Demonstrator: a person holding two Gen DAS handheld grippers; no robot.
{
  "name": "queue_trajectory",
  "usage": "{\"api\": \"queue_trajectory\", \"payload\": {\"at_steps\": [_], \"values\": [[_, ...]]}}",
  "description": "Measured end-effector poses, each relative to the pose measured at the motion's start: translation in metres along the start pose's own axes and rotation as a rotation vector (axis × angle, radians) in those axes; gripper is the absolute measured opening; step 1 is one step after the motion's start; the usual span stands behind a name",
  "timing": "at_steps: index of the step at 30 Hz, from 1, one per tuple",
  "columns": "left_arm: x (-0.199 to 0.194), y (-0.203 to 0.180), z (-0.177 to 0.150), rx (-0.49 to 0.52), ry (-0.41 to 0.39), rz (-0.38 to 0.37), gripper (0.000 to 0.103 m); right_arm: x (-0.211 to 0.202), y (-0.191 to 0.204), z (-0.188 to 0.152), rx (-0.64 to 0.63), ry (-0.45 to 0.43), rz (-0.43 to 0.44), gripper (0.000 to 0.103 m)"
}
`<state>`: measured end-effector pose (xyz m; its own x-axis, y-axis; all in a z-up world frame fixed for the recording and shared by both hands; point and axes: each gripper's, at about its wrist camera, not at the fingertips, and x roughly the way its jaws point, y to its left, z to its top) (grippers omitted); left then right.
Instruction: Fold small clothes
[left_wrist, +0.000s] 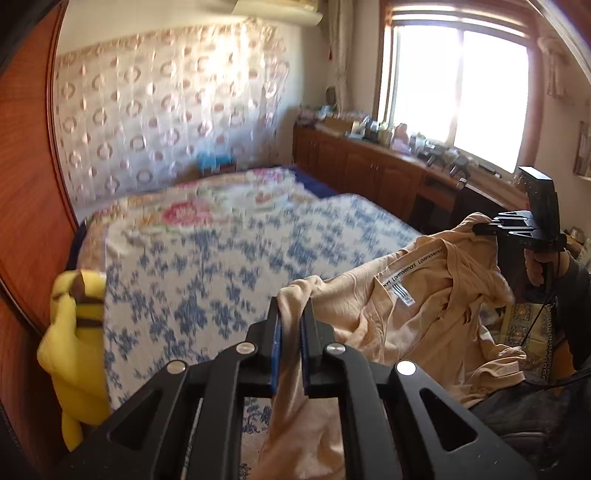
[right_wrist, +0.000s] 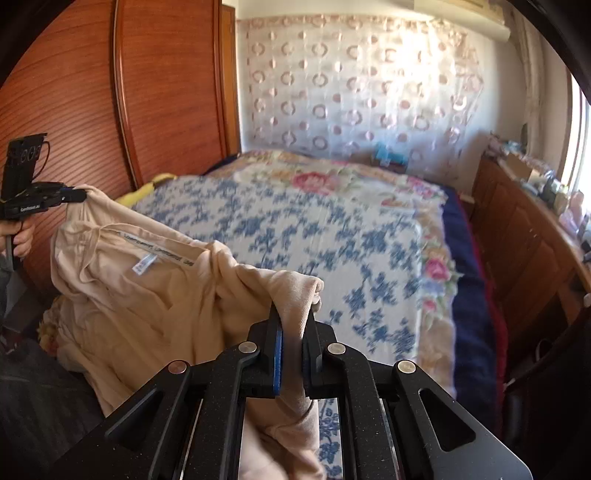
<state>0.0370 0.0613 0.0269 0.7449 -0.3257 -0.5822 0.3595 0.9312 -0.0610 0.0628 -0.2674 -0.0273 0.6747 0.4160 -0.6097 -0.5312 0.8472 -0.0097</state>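
While both grippers are raised above the bed (left_wrist: 258, 251), I find the beige top (left_wrist: 424, 295) strung between them, clear of the blue-flowered bedspread (right_wrist: 295, 229) except where its lower part sags out of view toward me. My left gripper (left_wrist: 291, 325) is clenched on one edge of the fabric, cloth pinched between its blue pads (left_wrist: 276, 343) and trailing down under the frame. My right gripper (right_wrist: 293, 325) is likewise clamped on a bunched fold at the opposite edge. From the left view the garment runs away to the right, ending at the other gripper; from the right view it runs away to the left. Its long axis therefore lies across me, hand to hand, with the printed neck tape (left_wrist: 417, 266) and white care label (left_wrist: 400, 293) uppermost near the middle, inside face showing. Neither hand is nearer the garment; each holds an end. The span is slack and creased, so I judge the coming move calls for drawing the hands apart and laying the piece flat on the spread ahead. A yellow plush toy (left_wrist: 74, 332) sits at the bed's left edge, well apart.
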Motion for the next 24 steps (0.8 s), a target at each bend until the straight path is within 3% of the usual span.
{"api": "queue_trajectory", "payload": {"at_steps": [5,8,13,17,24], "values": [[-0.038,-0.009,0.022,-0.003,-0.103,0.004,0.004,-0.046,0.002,0.023,-0.006,-0.100,-0.011,0.005],[-0.055,-0.011,0.034,0.004,-0.154,0.017,0.004,-0.080,0.000,0.041,0.028,-0.152,0.030,0.005],[-0.096,-0.009,0.059,0.004,-0.276,0.031,0.003,-0.139,0.015,0.079,-0.055,-0.249,0.004,0.005],[-0.125,-0.007,0.077,0.016,-0.373,0.068,0.003,-0.170,0.028,0.106,-0.131,-0.320,-0.067,0.005],[-0.153,0.002,0.108,0.038,-0.480,0.141,0.003,-0.187,0.040,0.147,-0.204,-0.414,-0.150,0.004]]}}
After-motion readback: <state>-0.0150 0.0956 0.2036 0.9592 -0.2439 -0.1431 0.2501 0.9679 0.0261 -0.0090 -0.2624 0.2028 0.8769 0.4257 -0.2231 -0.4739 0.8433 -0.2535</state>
